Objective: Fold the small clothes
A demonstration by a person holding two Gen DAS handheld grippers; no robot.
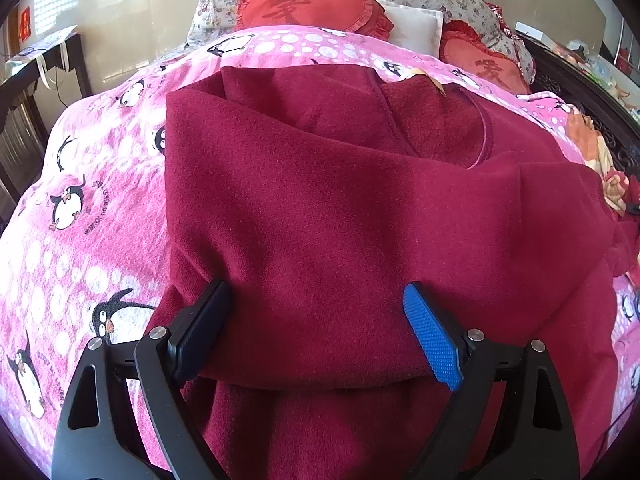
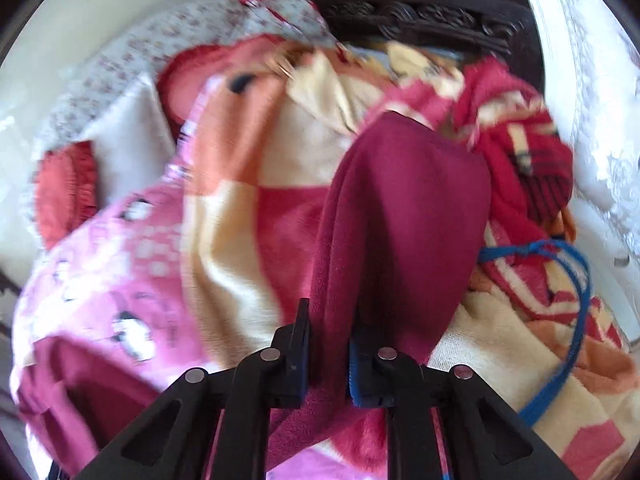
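One dark red fleece top (image 1: 320, 200) lies on a pink penguin-print blanket (image 1: 92, 216) spread over the bed, its neckline with a tan label (image 1: 430, 80) pointing away toward the head of the bed and its hem nearest the left wrist camera, so its long axis runs from camera to pillows. A fold of the fleece is doubled across the body, its lower edge lying crosswise between the fingers. The left gripper (image 1: 316, 316) has its two fingers spread wide, one to each side of that fold, resting on or just over the cloth; contact cannot be told. Beyond the top sit two red heart-shaped cushions (image 1: 308, 2), one white pillow (image 1: 416, 26) between them, and floral pillows behind. In the blurred right wrist view, the right gripper (image 2: 328, 344) has its fingers drawn close, pinching one raised part of the same fleece top (image 2: 404, 220) above a checked orange-and-cream blanket (image 2: 236, 216), beside one blue strap (image 2: 576, 300).
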